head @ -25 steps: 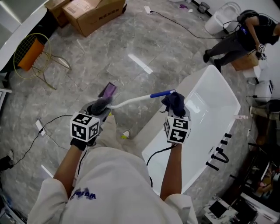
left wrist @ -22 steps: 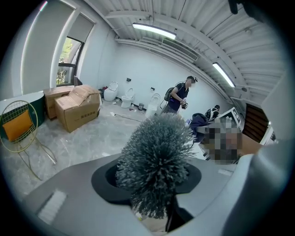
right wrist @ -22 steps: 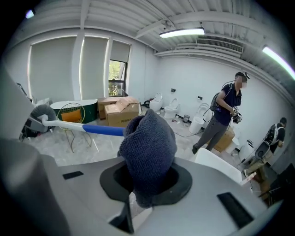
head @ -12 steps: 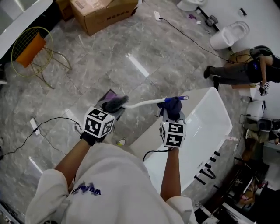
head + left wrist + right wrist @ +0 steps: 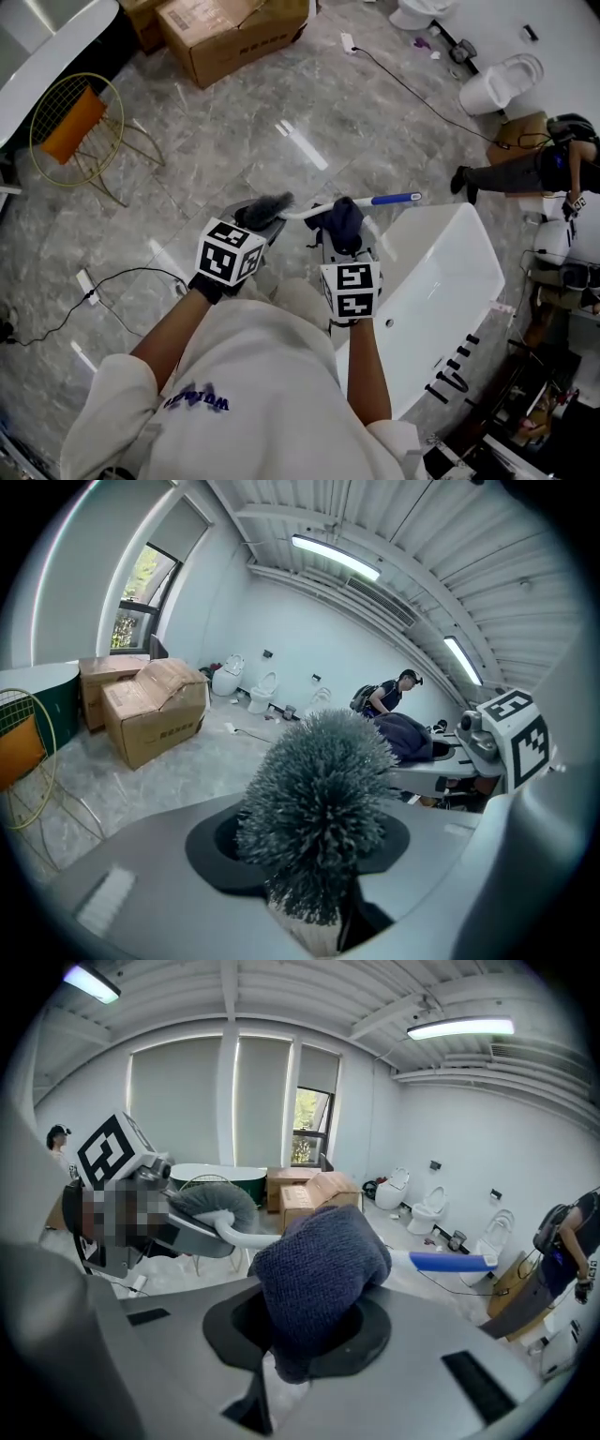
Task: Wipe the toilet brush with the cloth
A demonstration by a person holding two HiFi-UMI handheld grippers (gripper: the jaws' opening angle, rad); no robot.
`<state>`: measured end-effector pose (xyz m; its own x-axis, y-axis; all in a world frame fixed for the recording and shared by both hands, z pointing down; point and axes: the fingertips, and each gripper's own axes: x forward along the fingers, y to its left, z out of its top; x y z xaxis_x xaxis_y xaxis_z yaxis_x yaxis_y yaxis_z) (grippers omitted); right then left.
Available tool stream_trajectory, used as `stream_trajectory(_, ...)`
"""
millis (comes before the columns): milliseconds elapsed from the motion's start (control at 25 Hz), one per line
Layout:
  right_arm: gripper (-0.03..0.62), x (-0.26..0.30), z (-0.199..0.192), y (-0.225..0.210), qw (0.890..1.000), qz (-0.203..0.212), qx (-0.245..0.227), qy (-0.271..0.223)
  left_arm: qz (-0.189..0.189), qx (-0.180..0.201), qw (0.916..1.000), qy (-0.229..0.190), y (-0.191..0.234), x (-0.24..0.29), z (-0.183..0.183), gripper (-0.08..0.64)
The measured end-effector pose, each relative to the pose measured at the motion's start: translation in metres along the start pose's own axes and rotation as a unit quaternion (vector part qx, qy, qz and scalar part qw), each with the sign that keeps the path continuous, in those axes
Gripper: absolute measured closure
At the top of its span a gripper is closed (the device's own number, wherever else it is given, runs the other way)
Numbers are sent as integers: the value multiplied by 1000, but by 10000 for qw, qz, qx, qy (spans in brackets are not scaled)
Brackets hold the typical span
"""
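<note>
Left tool (image 5: 255, 221) clamped on toilet brush (image 5: 298, 214) head, right tool (image 5: 339, 236) pinching dark cloth (image 5: 343, 219), seemingly round its shaft, beside bathtub (image 5: 469, 246).

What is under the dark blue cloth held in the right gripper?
The white handle of the toilet brush runs beneath the cloth, with the bristle head showing on one side and the blue grip on the other. The stretch under the cloth is covered.
</note>
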<state>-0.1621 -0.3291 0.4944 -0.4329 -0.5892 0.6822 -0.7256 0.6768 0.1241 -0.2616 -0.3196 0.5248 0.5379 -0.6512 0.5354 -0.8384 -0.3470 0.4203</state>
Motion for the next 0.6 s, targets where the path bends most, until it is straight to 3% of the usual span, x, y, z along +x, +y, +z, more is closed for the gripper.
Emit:
stream_trajectory(200, 532, 18, 12, -30, 9999, 116, 64, -103, 280, 66, 9996, 26, 11, 31, 26, 373)
stream_trajectory(440, 534, 54, 13, -119, 9988, 203, 358, -261, 717, 63, 9973, 175, 21, 76, 54, 371)
stream_trajectory(600, 534, 88, 22, -189, 9975, 187, 624, -287, 875, -150, 9959, 184, 29, 99, 81, 371)
